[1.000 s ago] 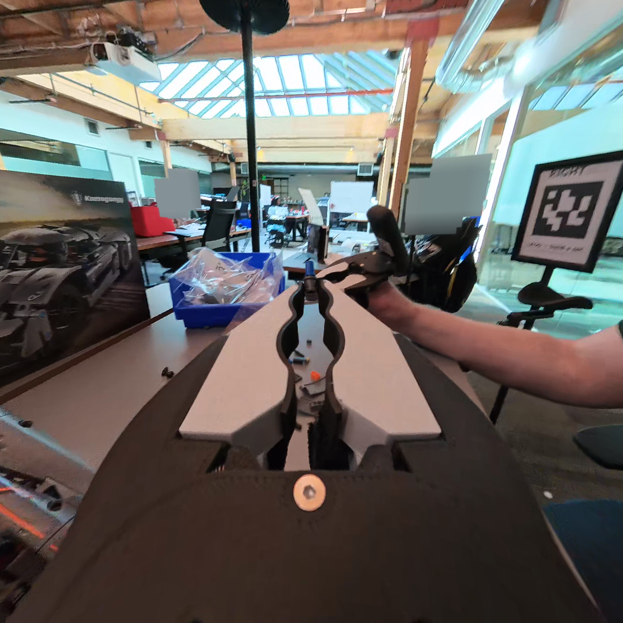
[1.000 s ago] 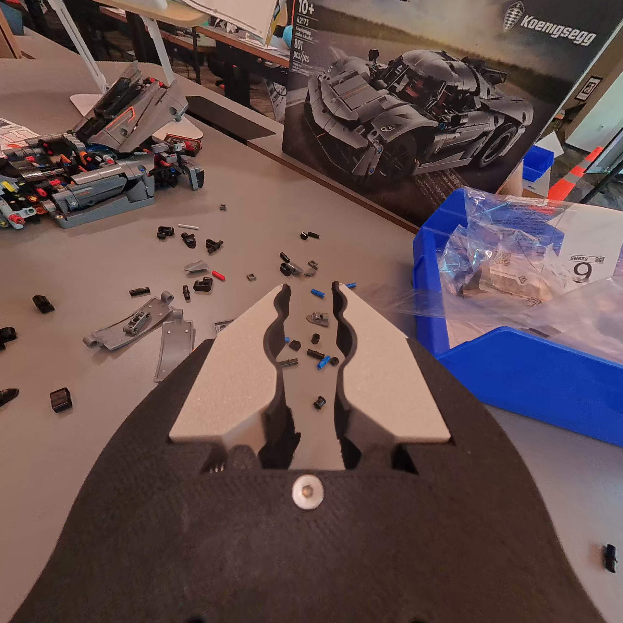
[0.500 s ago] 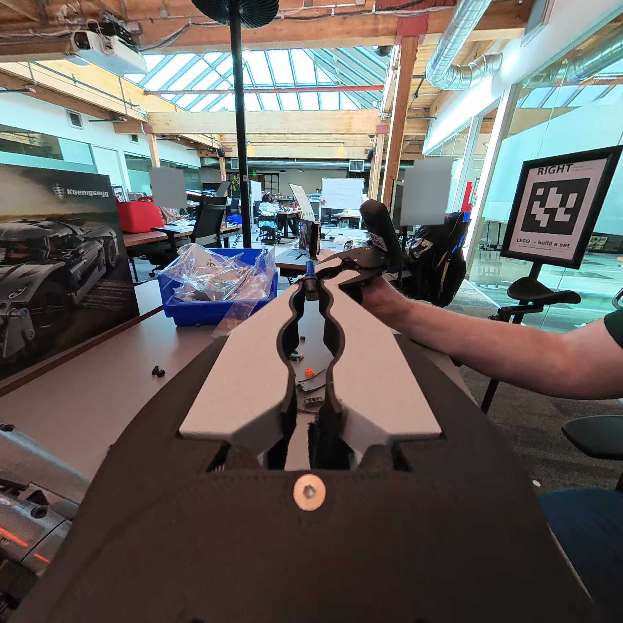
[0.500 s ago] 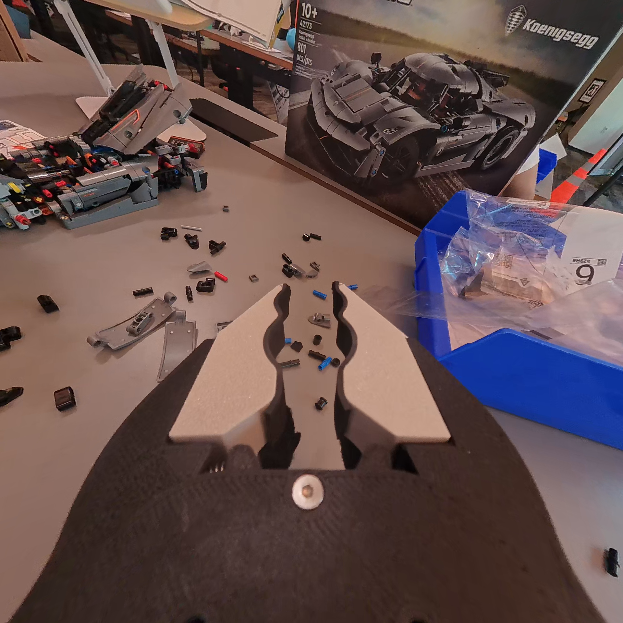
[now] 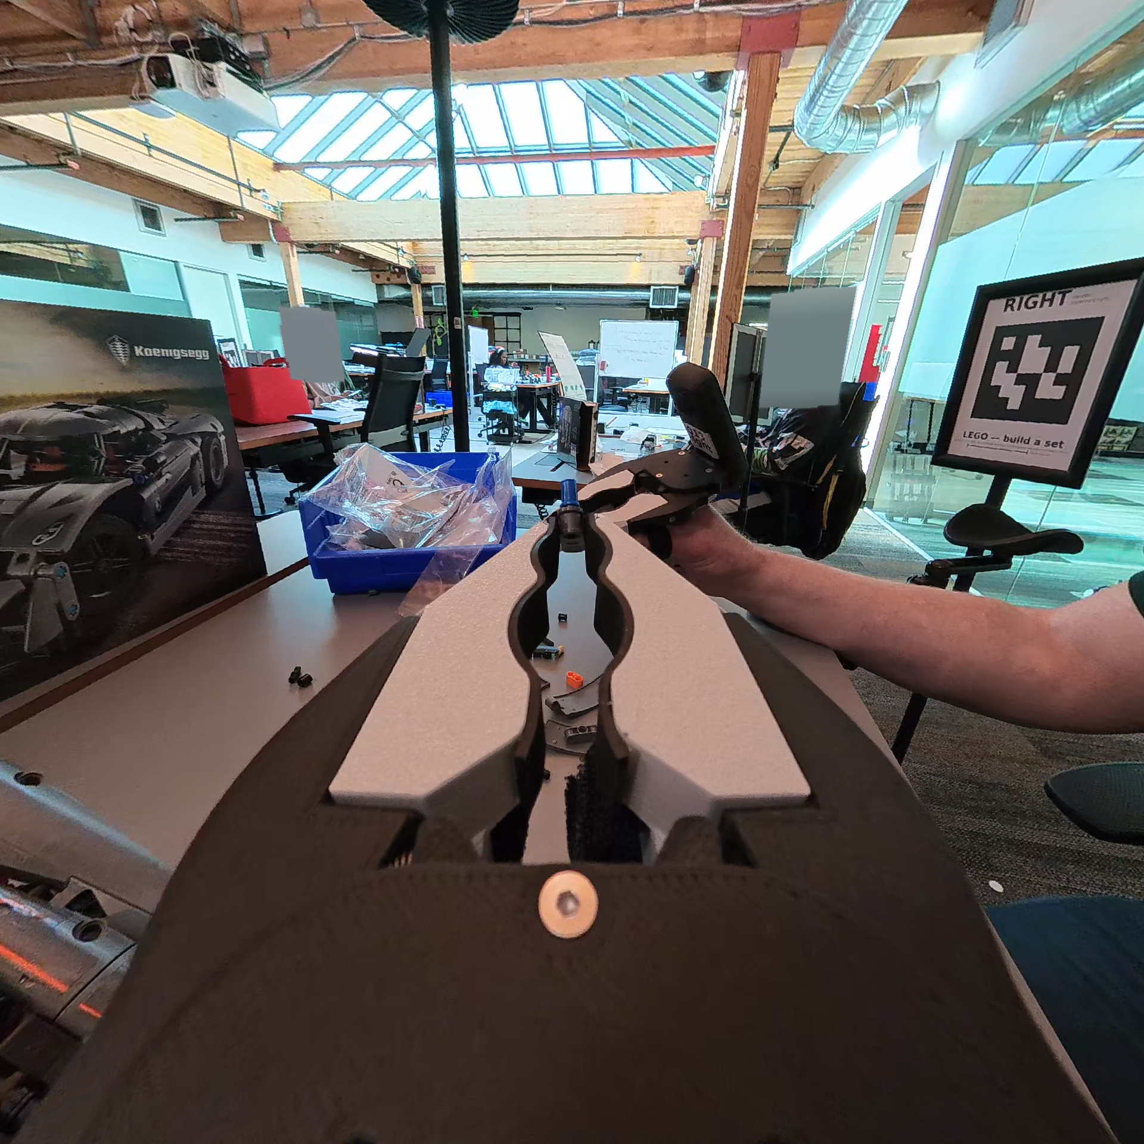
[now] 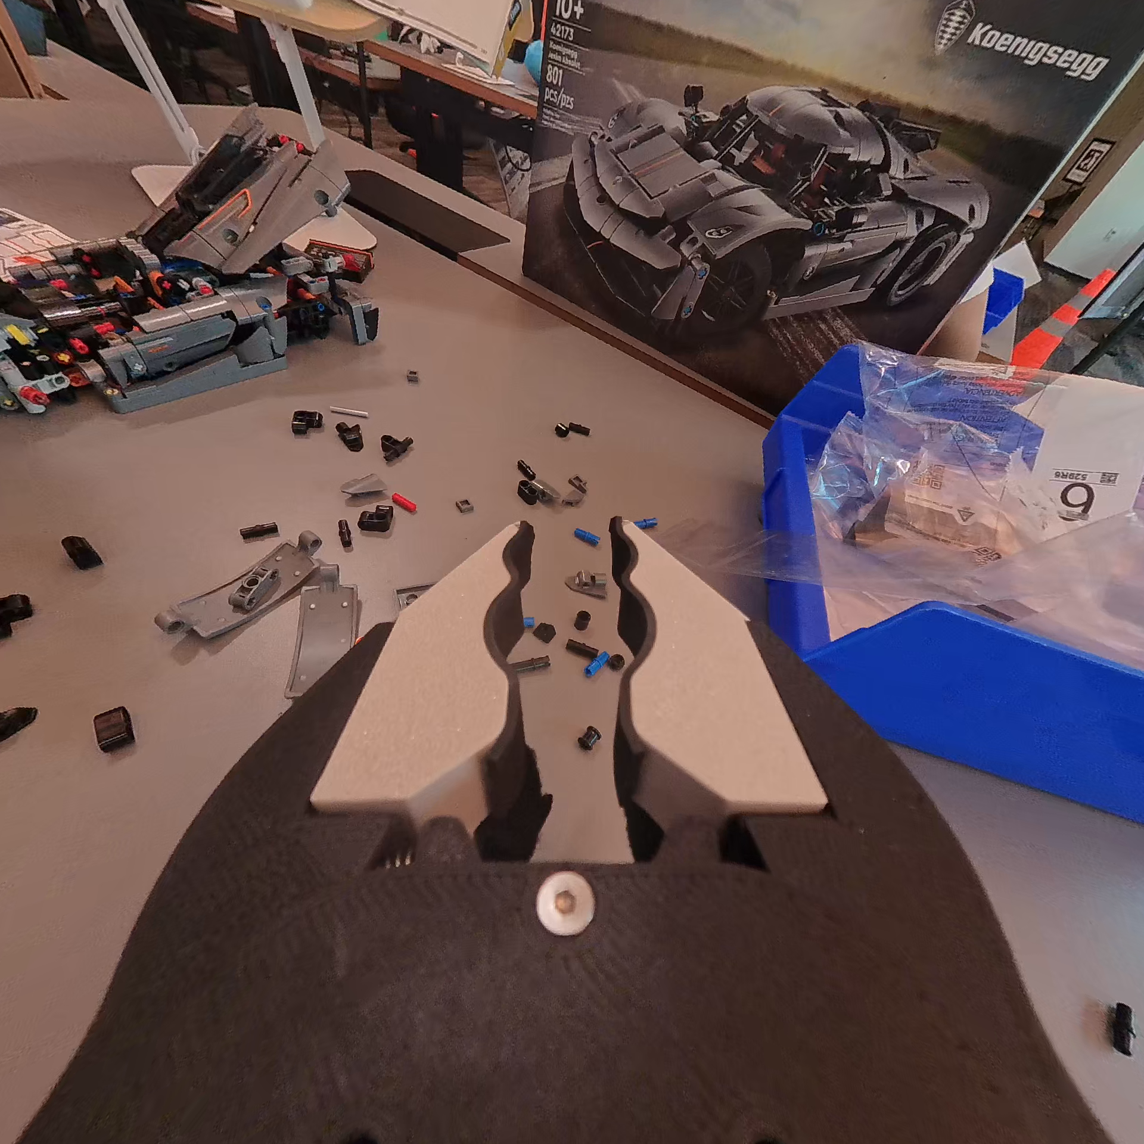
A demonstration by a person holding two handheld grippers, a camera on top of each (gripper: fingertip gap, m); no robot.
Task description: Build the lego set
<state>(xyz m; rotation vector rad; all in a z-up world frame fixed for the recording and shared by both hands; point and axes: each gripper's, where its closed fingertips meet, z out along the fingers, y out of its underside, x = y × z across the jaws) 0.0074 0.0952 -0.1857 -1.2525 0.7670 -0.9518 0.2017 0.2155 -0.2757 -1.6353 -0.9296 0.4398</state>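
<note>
My left gripper [image 5: 569,526] is shut on a small black connector with a blue pin [image 5: 568,502], held up above the table. My right gripper [image 6: 569,526] is open and empty, low over scattered small pieces: blue pins [image 6: 585,536], black pins [image 6: 582,648] and a small grey piece [image 6: 588,582]. The partly built grey car model [image 6: 173,322] lies at the far left of the right wrist view. Two grey panels [image 6: 247,588] lie left of the right gripper. In the left wrist view a hand [image 5: 699,545] holds the right gripper just beyond my left fingertips.
A blue bin [image 6: 966,687] with clear plastic bags [image 6: 966,495] stands to the right; it also shows in the left wrist view [image 5: 396,563]. The set's box [image 6: 774,186] stands upright at the table's back edge. A white lamp base [image 6: 334,232] sits behind the model. My right fingertips sit around 25 cm from my left ones. To reach the small grey piece [image 6: 588,582] in a straight line is about 12 cm for my right fingers, about 30 cm for my left.
Both views have shifted only slightly. The left gripper still holds the connector and the right gripper stays open over the same pieces.
</note>
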